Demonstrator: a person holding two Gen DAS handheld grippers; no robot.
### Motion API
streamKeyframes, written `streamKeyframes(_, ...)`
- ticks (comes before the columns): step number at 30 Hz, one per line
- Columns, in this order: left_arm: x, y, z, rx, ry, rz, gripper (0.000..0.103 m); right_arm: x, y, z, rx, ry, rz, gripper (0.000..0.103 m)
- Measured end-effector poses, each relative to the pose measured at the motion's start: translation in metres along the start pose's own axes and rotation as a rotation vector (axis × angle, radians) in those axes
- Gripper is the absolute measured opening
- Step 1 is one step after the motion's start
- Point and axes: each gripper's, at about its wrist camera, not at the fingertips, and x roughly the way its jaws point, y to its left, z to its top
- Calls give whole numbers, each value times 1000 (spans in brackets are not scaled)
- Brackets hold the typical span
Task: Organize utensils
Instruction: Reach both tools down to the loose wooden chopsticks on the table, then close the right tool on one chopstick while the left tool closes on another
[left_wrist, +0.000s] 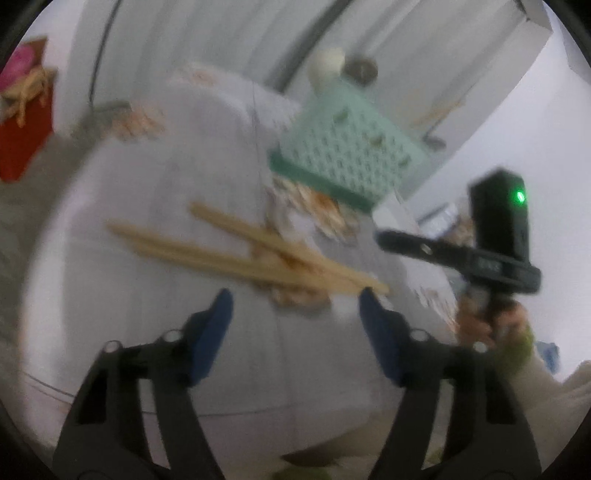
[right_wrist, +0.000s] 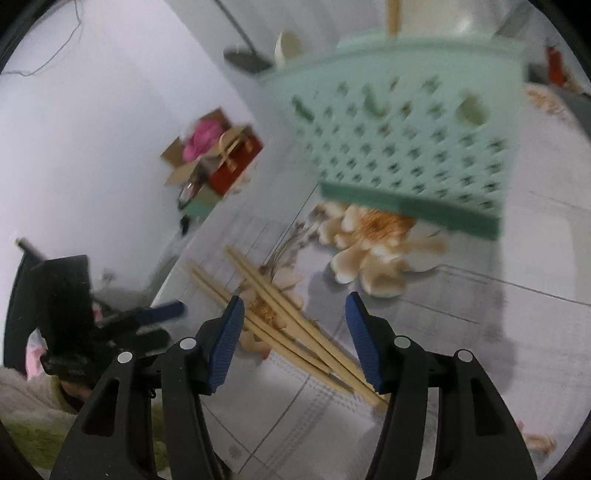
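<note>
Left wrist view shows us the left hand-held gripper (left_wrist: 295, 299) with its blue pads spread and nothing between them; it hangs over a pale surface (left_wrist: 166, 177) covered by a cloth printed with peach flowers. Just beyond the pads lie the wooden chopsticks (left_wrist: 236, 251), a loose crossed bunch, and the tip of one sits close to the right pad, though blur keeps us from telling whether they touch. Farther off stands a mint green perforated basket (left_wrist: 343, 158). At the right edge a hand (left_wrist: 491, 317) grips the handle of the other tool, whose black body shows a green light. White lettering on that body is too smeared for us to read.

From the right wrist view, we see the right hand-held gripper (right_wrist: 295, 332) also spread, its pads standing on either side of the near ends of the chopsticks (right_wrist: 280, 317) without pressing on them. The basket (right_wrist: 406, 147) rises beyond them, with some utensils inside. A red box (right_wrist: 229, 166) sits far left.
</note>
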Motion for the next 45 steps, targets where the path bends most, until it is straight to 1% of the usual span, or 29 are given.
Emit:
streamKeyframes(1, 11, 2, -2, -30, 37, -7, 48, 6, -3, 1, -11, 19, -14, 49)
streamKeyframes(2, 18, 6, -3, -62, 40, -24, 43, 16, -5, 3, -32, 50, -41, 47)
streamKeyframes(3, 22, 8, -1, -85, 39, -37, 40, 23, -7, 4, -44, 78, -53, 44)
streamKeyframes(4, 24, 10, 1, -100, 42, -44, 40, 29, -8, 3, -50, 99, -62, 40)
streamKeyframes(5, 26, 12, 5, -123, 45, -48, 39, 29, -9, 2, -60, 93, -67, 39)
streamKeyframes(6, 27, 15, 7, -146, 43, -51, 38, 29, -9, 3, -70, 106, -68, 35)
streamKeyframes(7, 30, 18, 10, -177, 40, -56, 36, 28, -7, 0, -71, 117, -67, 29)
streamKeyframes(8, 31, 21, 13, -197, 38, -54, 34, 28, -6, -1, -69, 125, -62, 26)
streamKeyframes(9, 33, 24, 15, -215, 35, -46, 28, 28, -5, -4, -69, 131, -57, 22)
streamKeyframes(10, 35, 27, 17, -229, 33, -33, 25, 30, 0, -8, -72, 136, -57, 19)
streamKeyframes(12, 36, 28, 22, -234, 28, -15, 24, 29, 4, -14, -62, 136, -66, 17)
streamKeyframes(13, 36, 28, 25, -227, 24, 5, 24, 30, 6, -16, -54, 139, -63, 14)
streamKeyframes(15, 38, 24, 29, -202, 22, 40, 23, 28, 5, -23, -28, 144, -55, 13)
streamKeyframes(18, 41, 24, 38, -169, 24, 74, 23, 32, 11, -29, 12, 155, -26, 11)
streamKeyframes(23, 39, 20, 39, -105, 17, 130, 23, 39, 28, -41, 48, 169, 20, 9)
streamKeyframes(25, 38, 17, 38, -67, 15, 166, 23, 41, 34, -44, 57, 165, 22, 9)
streamKeyframes(26, 39, 15, 38, -51, 15, 181, 22, 41, 35, -44, 55, 159, 12, 9)
streamKeyframes(27, 39, 13, 37, -29, 14, 203, 19, 41, 37, -44, 50, 154, 0, 5)
streamKeyframes(29, 41, 6, 35, 32, 14, 261, 15, 40, 39, -43, 44, 140, -40, 5)
streamKeyframes(32, 42, 0, 33, 84, 13, 309, 14, 35, 36, -43, 42, 124, -73, 4)
streamKeyframes(37, 45, -2, 36, 110, 5, 347, 14, 31, 38, -42, 0, 105, -152, 4)
streamKeyframes(42, 50, -5, 36, 147, -16, 381, 12, 30, 39, -44, -27, 95, -197, 4)
streamKeyframes(45, 50, -5, 36, 161, -18, 382, 11, 21, 33, -47, -20, 90, -210, 4)
